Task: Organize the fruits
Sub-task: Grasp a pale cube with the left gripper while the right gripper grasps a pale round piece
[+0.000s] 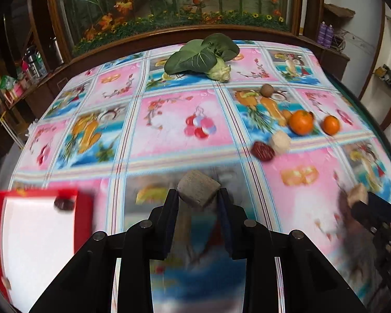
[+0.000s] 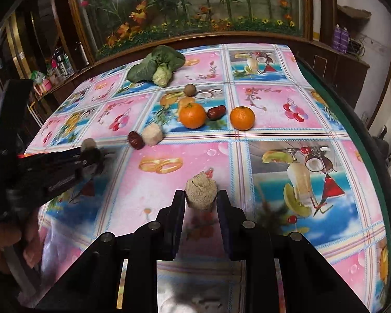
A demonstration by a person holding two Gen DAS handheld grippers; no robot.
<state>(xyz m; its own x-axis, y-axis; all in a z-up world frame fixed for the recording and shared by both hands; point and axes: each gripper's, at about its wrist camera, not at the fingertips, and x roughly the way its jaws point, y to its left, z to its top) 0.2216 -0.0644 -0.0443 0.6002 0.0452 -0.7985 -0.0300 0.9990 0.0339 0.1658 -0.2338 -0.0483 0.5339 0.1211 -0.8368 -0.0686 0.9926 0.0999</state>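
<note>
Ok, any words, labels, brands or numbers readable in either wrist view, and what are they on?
None can be read.
left gripper: pale lettering on its black body, too blurred to read.
bottles on the shelf at back right: labels too small to read.
packets on the shelf at left: print too small to read.
tablecloth: pictures of fruit and rings only, no words.

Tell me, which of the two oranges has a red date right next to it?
The bigger orange on the left. A red date sits at its right side, while the smaller orange stands alone.
</note>
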